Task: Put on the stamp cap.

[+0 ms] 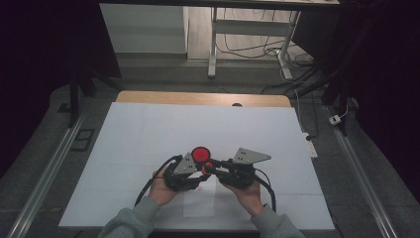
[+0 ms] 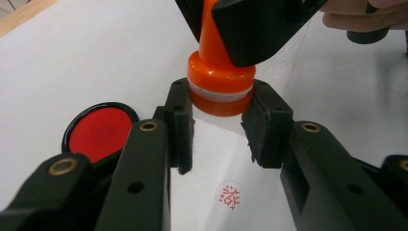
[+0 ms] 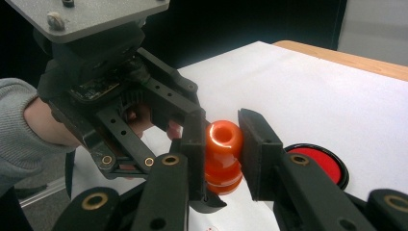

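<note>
An orange stamp point(image 2: 219, 72) hangs just above the white table sheet, gripped from both sides. My left gripper point(image 2: 221, 113) is shut on its wide lower part, below a thin white band. My right gripper point(image 3: 223, 132) is shut on the stamp's narrow handle point(image 3: 223, 144), whose hollow top end faces the camera. In the high view the left gripper point(image 1: 202, 172) and right gripper point(image 1: 210, 167) meet at the stamp point(image 1: 207, 165), near the table's front middle. A round red ink pad point(image 1: 200, 154) in a black case lies open just beyond them. A red stamped mark point(image 2: 230, 196) shows on the paper beneath.
A small paper slip point(image 1: 199, 201) lies under the hands on the large white sheet point(image 1: 148, 134). The wooden table edge point(image 1: 198, 97) runs along the far side. Dark floor, rails and cables surround the table.
</note>
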Tool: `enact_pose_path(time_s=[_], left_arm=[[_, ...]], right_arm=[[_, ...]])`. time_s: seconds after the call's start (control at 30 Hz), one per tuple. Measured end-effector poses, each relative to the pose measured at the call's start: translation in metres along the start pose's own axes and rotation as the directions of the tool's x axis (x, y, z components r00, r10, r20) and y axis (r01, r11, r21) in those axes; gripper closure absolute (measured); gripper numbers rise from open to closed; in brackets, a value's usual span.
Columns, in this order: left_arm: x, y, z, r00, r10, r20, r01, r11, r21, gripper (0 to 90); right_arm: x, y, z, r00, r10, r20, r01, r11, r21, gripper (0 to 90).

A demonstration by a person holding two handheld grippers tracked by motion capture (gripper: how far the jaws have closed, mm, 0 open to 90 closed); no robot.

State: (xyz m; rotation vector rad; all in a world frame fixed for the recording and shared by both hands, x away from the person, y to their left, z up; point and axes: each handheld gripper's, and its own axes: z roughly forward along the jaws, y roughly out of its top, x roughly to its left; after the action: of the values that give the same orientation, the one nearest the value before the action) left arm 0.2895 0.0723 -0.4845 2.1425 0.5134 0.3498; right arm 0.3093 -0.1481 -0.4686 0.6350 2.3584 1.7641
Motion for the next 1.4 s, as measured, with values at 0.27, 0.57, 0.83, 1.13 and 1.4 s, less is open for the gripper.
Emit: enact_pose_path(time_s=[0.27,0.57,0.83,1.13,1.4], left_arm=[[0.0000,0.0000,-0.0020,1.0000,-0.004,-0.008,0.004,0.9998,-0.017,64.7],[-0.0015,0.0008,-0.0033,0.9998,0.005,-0.019,-0.006,0.9996,-0.029,64.9],[-0.0048,0.0023,-0.0045,0.9988,0.020,-0.046,-0.022,0.9991,-0.036,65.0],[-0.0071,0.0025,-0.0043,0.9981,0.019,-0.059,-0.021,0.9994,-0.028,65.1],[-0.0076,0.0020,-0.0030,0.9976,0.033,-0.061,-0.033,0.9995,0.002,65.1]], right_arm=[[0.0002,-0.0006,0.0002,1.0000,-0.001,0.001,0.001,1.000,0.000,72.0],[0.0004,0.0000,-0.0012,1.0000,0.001,-0.001,-0.001,1.000,-0.012,72.0],[0.0003,0.0007,-0.0023,0.9999,0.010,-0.004,-0.010,1.000,-0.023,72.1],[0.0021,-0.0008,-0.0024,0.9999,-0.014,0.004,0.014,0.999,-0.029,72.5],[0.0019,-0.0074,-0.0013,0.9999,-0.013,0.003,0.013,0.999,-0.046,72.8]])
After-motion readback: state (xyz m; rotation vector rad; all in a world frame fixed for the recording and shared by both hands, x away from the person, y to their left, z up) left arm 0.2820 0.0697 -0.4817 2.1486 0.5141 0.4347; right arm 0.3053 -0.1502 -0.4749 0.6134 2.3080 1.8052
